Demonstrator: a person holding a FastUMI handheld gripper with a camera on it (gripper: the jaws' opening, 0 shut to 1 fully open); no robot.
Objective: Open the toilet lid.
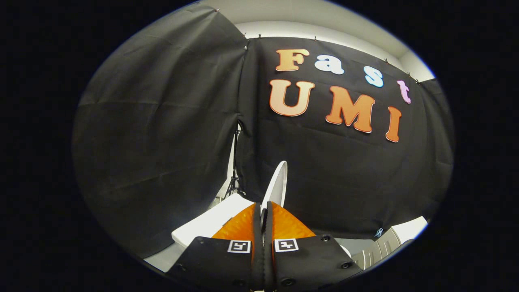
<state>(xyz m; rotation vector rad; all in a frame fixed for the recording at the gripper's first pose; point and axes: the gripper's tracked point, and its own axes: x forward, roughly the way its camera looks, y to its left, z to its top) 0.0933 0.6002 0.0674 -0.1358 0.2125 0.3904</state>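
Observation:
The white toilet lid (278, 181) stands raised and nearly upright, seen edge-on, rising just ahead of the fingers against the black cloth wall. My gripper (263, 206) is shut on the lid's thin rim, with one finger pressing on each side of it. The part of the lid below the fingertips is hidden behind the fingers. The white toilet tank (209, 225) lies to the left of the fingers, close behind the lid.
Black cloth walls close in at the left and straight ahead. A thin black stand (234, 174) shows in the gap between the cloths, above the tank. A white and grey ribbed object (383, 243) sits low to the right of the fingers.

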